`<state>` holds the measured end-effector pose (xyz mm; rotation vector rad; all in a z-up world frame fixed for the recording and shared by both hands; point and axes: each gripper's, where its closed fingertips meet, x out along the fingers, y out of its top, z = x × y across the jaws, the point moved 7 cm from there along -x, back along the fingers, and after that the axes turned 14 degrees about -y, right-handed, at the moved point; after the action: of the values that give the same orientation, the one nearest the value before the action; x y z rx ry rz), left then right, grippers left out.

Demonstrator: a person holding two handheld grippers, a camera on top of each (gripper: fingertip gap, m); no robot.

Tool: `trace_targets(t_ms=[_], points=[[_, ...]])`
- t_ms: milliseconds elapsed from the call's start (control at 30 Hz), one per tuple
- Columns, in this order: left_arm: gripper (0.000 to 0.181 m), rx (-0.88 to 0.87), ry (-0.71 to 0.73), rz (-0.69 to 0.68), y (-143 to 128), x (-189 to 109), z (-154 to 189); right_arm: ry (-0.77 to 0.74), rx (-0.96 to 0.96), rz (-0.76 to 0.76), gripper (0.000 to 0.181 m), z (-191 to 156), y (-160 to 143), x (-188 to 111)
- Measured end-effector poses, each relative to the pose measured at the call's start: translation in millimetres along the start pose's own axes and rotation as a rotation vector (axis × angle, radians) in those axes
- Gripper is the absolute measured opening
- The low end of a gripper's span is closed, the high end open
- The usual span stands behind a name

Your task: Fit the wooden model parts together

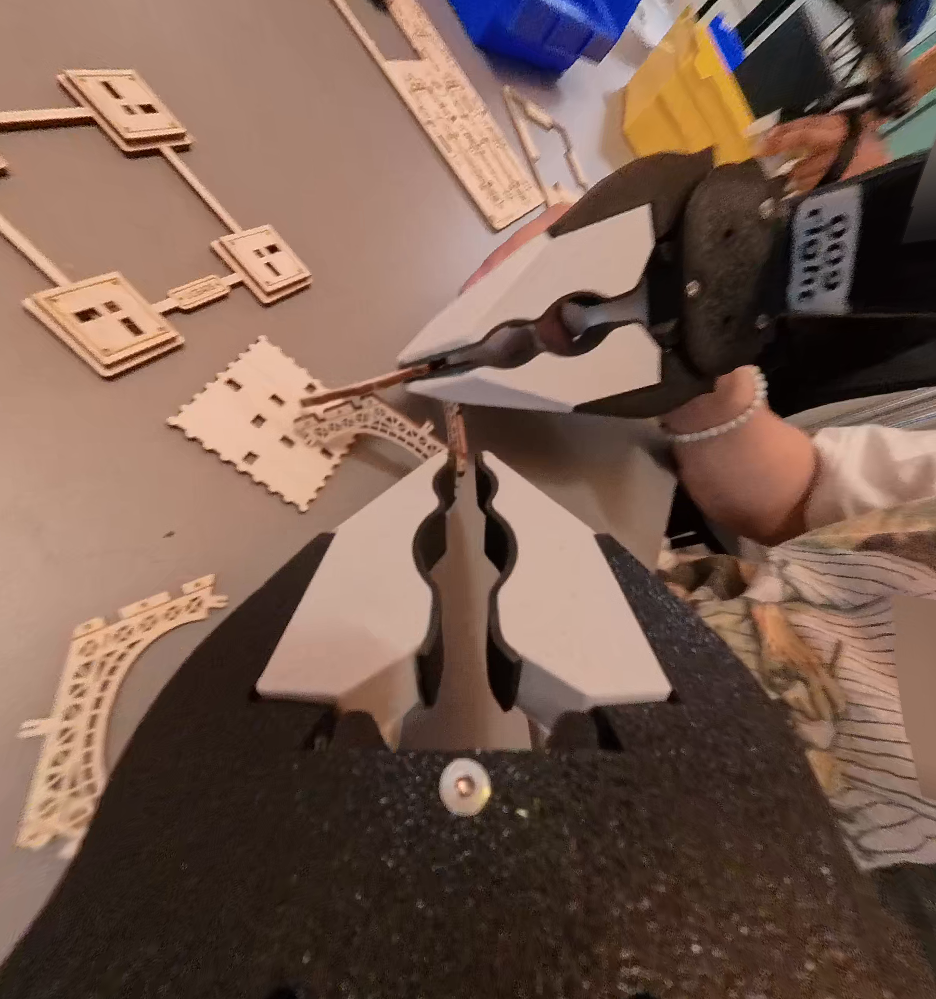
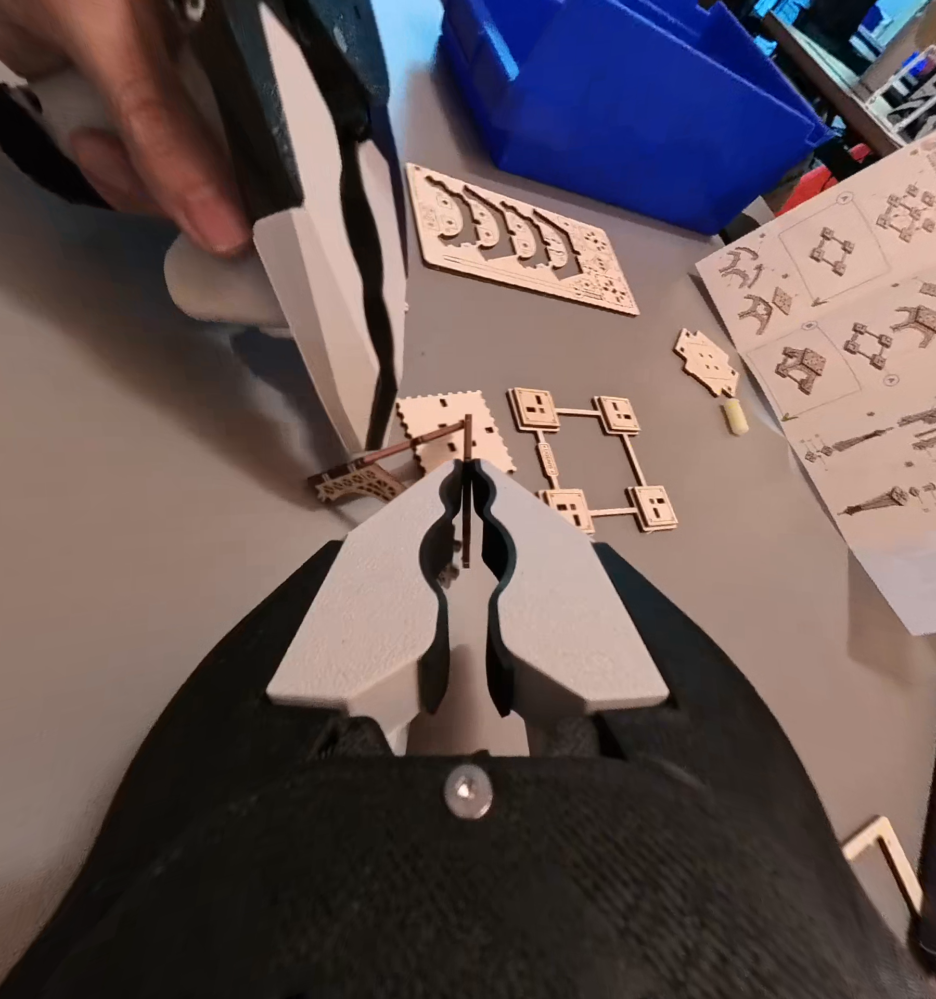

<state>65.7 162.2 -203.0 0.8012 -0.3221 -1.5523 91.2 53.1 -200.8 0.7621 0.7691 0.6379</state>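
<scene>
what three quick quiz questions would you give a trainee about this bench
1. True or false: the left claw and the right claw each grip a thin wooden piece.
2. The bin behind the parts is: A red, B blue, C green?
3. How many square corner pads does the flat wooden frame have?
Key: 1 true; 2 B; 3 four.

Both grippers (image 1: 457, 459) (image 2: 468, 465) have pale grey fingers on grainy black bodies, each with one silver screw; a white sleeve (image 1: 887, 465) and a seemingly beaded bracelet (image 1: 725, 421).
</scene>
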Motion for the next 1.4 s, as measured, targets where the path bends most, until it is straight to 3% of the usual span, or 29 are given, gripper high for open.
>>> trace_targets(t_ms=[133, 267, 433, 533, 567, 633, 833, 900, 1400], points=[[0.003, -0.036, -0.063, 0.039, -2, 1, 9, 0.049, -0.038, 0.006, 0.000, -5, -1, 0], [0.002, 0.072, -0.087, 0.025, -2, -7, 20, 0.104, -0.038, 0.026, 0.000, -4, -2, 0], [0.006, 0.490, 0.267, -0.095, 10, -33, 1, 0.097, -0.086, -0.031, 0.001, 2, -7, -2], [0.025, 0.704, 0.306, -0.279, 5, -27, -7, 0.123, -0.084, -0.022, 0.001, 0, -5, -4], [0.037, 0.746, 0.299, -0.333, 2, -24, -11, 0.117, -0.085, -0.018, 0.000, 0, -4, -4], [0.032, 0.797, 0.283, -0.394, -2, -17, -19, 0.126, -0.093, -0.009, 0.000, 0, -4, -4], [0.026, 0.909, 0.173, -0.341, 5, -13, -13, 0.116, -0.096, 0.037, 0.000, 2, -6, -6], [0.017, 0.931, 0.133, -0.323, 9, -17, -15, 0.126, -0.083, 0.042, 0.000, 0, -7, -5], [0.006, 0.922, -0.146, -0.427, 18, -14, -28, 0.138, -0.133, 0.099, 0.001, -5, -5, -6]])
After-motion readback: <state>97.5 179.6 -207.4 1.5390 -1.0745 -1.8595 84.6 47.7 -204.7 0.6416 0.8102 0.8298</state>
